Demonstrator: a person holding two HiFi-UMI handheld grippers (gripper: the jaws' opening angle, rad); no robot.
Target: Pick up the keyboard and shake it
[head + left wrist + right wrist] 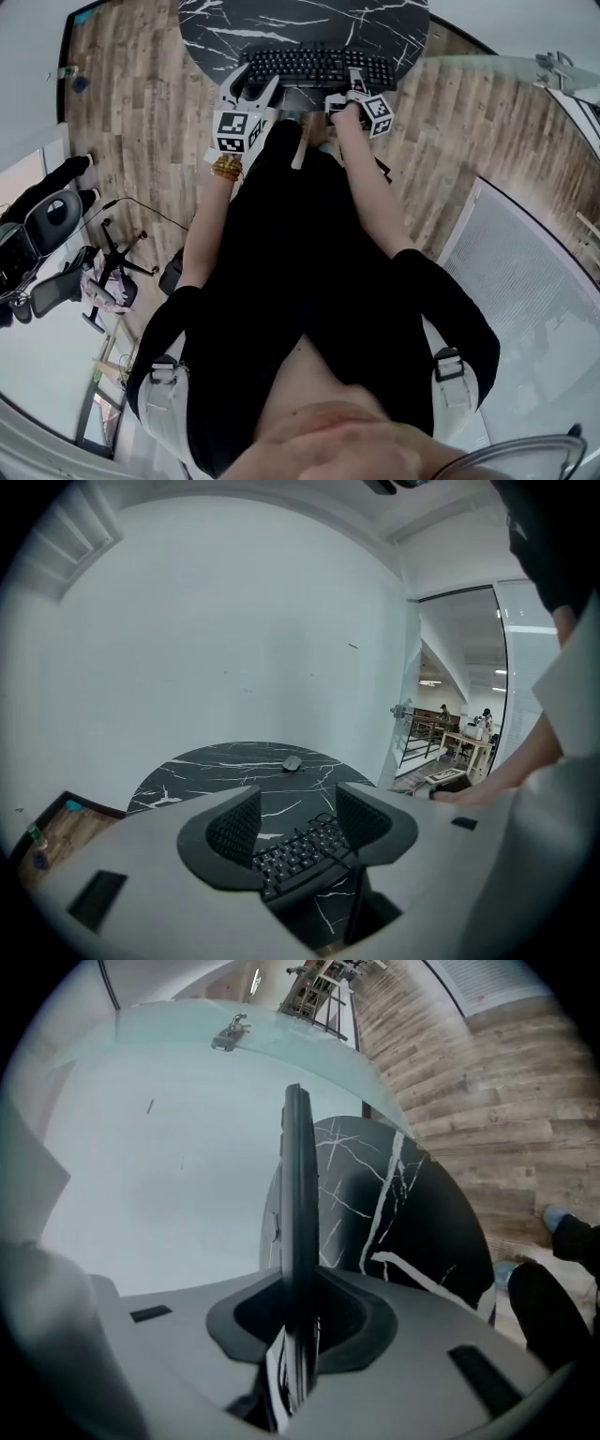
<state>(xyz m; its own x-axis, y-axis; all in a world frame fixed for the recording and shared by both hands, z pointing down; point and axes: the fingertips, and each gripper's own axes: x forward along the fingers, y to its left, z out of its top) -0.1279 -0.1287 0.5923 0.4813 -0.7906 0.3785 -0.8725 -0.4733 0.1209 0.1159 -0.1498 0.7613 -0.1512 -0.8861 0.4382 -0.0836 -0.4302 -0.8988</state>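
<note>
The head view looks steeply down past the person's torso onto the round black marble desk [281, 23]. The left gripper view skims low across it. The right gripper view, rolled sideways, sits against the black keyboard [298, 1194], which all three views share.

Soft, even indoor light fills all three views, so the pale wall [234, 649] is almost shadowless and the black marble desk [309, 23] has only a faint sheen, while the person's dark clothing [309, 281] in the head view swallows nearly all detail. Strong fisheye bending curves the floor planks [141, 112], and black vignetting fills the corners of both gripper views. The keyboard [298, 1176], edge-on in the right tongs [298, 1296], looks soft and slightly smeared. The left tongs [298, 810], close to the lens, are a little out of focus, and the room beyond the glass [459, 667] is somewhat washed out.
</note>
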